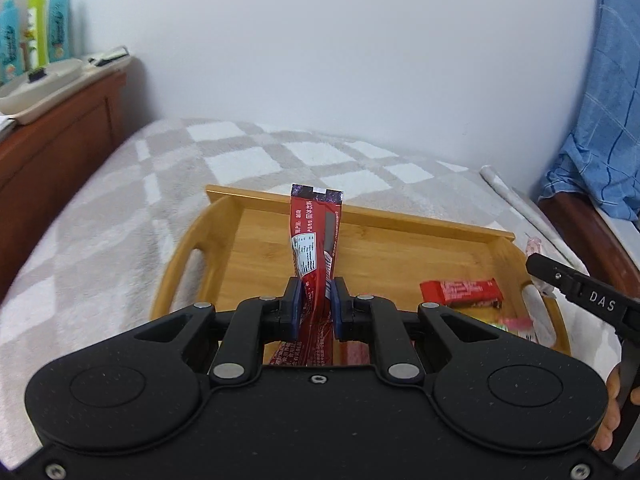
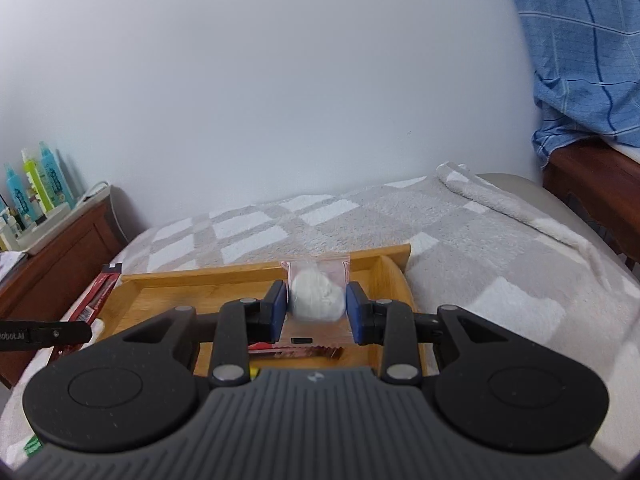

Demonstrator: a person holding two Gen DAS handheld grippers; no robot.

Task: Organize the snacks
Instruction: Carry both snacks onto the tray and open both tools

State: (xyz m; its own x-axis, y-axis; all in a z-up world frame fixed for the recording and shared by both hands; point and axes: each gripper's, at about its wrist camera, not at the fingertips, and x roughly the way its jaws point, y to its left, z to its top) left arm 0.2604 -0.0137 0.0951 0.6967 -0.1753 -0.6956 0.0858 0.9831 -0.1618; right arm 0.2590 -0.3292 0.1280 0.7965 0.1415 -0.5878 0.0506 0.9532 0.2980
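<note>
Above the wooden tray [image 1: 400, 248] on the bed [image 1: 100, 220], my left tool [image 1: 316, 300] pinches a red sachet [image 1: 314, 236]; my right tool [image 2: 317, 306] clamps a white bagged snack [image 2: 318, 294].

"DAS" on the right gripper [image 1: 536, 266], Chinese print on the red sachet [image 1: 314, 240], partial "obotAI" on the left gripper [image 2: 90, 330]

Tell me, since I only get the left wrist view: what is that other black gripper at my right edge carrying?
Observer: The right gripper is shut on a clear bag with a white, round snack inside.
Operator: Do both fingers touch it?
Observer: Yes, the blue fingers press it from either side.
Operator: What lies beneath it?
Observer: The right end of the wooden tray, as far as that view shows.
</note>
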